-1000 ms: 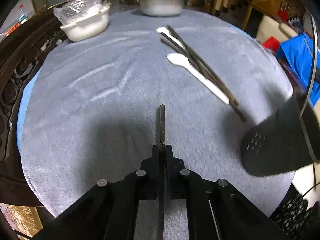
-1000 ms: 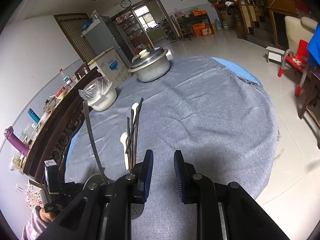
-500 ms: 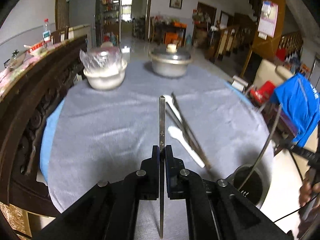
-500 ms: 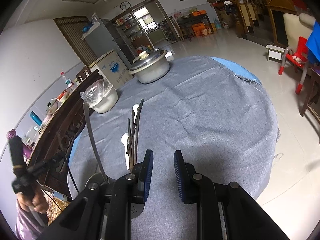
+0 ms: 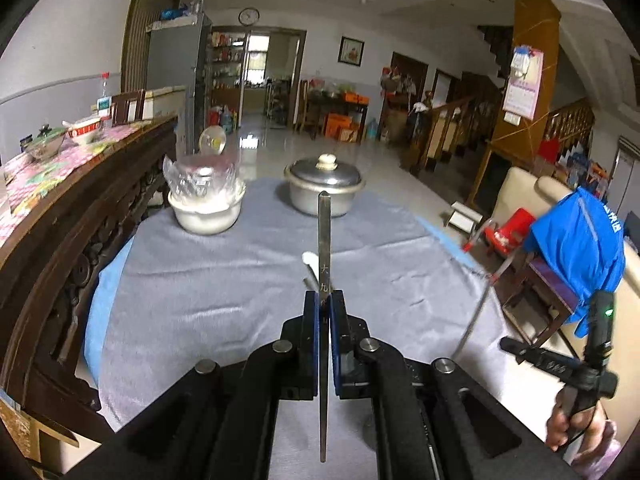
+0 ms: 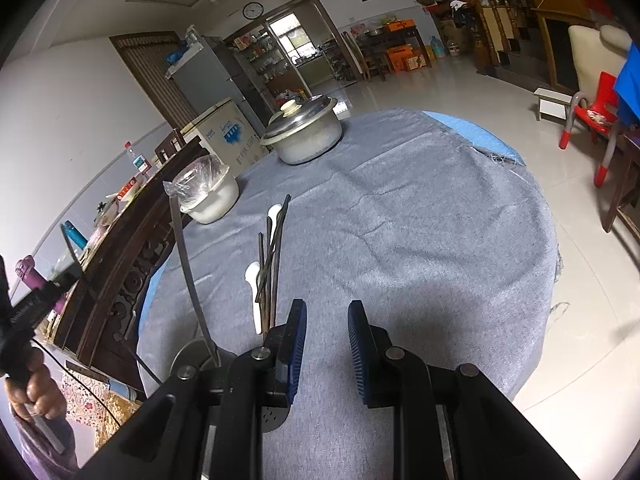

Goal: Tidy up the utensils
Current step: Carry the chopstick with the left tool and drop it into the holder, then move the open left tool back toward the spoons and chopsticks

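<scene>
Pads of my left gripper (image 5: 325, 300) were clamped on a flat metal strip (image 5: 325, 240), some long utensil handle with characters stamped on it, which ran straight out past the fingertips and back under the rig. My right gripper (image 6: 326, 320) stood part open with nothing between its blue pads (image 6: 298, 344), poised over the grey tablecloth (image 6: 420, 240).

Just to the left of the right gripper I saw a dark perforated holder (image 6: 272, 416) at the near table edge, with a long thin handle (image 6: 188, 264) leaning up out of it; I could not tell what kind of utensil it belonged to. Slightly further out lay a loose bundle of dark chopsticks (image 6: 272, 256), crossing one another, with two white spoons (image 6: 253, 280) touching them, one at the near end and one at the far end.

Beyond those, toward the far left rim of the table, sat a white bowl (image 6: 212, 200) covered in clear plastic. Furthest across stood a lidded metal pot (image 6: 304, 136).

At the edge of each view I could see a hand (image 5: 576, 428) gripping the other rig's handle.
</scene>
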The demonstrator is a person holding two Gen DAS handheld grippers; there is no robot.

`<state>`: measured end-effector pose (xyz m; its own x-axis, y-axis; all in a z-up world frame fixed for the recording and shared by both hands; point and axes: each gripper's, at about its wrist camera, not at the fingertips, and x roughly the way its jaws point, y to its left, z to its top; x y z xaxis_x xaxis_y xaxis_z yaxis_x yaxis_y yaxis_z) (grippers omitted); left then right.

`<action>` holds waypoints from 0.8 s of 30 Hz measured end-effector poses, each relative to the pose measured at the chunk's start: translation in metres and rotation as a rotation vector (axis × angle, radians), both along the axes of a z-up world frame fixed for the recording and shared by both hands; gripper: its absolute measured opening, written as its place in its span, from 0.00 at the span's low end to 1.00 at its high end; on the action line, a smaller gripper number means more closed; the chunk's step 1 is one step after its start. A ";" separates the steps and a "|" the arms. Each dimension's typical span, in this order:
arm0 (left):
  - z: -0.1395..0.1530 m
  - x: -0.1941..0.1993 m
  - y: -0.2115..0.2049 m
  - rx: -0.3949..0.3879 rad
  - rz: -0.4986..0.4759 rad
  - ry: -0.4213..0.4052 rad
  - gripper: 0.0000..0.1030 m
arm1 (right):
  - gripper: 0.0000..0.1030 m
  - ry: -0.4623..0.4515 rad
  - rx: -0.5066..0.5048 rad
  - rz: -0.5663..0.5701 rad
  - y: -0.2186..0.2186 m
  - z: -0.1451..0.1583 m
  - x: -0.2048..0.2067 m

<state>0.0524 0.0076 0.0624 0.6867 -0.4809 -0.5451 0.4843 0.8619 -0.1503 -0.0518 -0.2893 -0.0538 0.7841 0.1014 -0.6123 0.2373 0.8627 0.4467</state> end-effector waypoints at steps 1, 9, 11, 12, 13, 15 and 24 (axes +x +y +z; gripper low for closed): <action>0.005 -0.004 -0.001 -0.008 -0.005 -0.012 0.05 | 0.23 0.000 0.000 0.000 0.000 0.000 0.000; 0.047 -0.046 -0.016 -0.081 -0.077 -0.118 0.05 | 0.23 0.006 0.006 0.005 0.001 -0.004 -0.001; 0.056 -0.054 -0.021 -0.101 -0.098 -0.136 0.05 | 0.23 0.005 0.003 0.009 0.003 -0.004 -0.003; 0.058 -0.056 -0.023 -0.109 -0.106 -0.142 0.05 | 0.23 0.005 0.003 0.011 0.004 -0.004 -0.003; 0.061 -0.059 -0.025 -0.118 -0.113 -0.151 0.05 | 0.23 0.004 0.003 0.012 0.004 -0.004 -0.003; 0.065 -0.063 -0.030 -0.130 -0.118 -0.167 0.05 | 0.23 0.003 0.005 0.012 0.005 -0.004 -0.004; 0.013 -0.036 -0.052 -0.127 -0.047 -0.058 0.05 | 0.23 0.010 0.009 0.023 0.007 -0.008 -0.003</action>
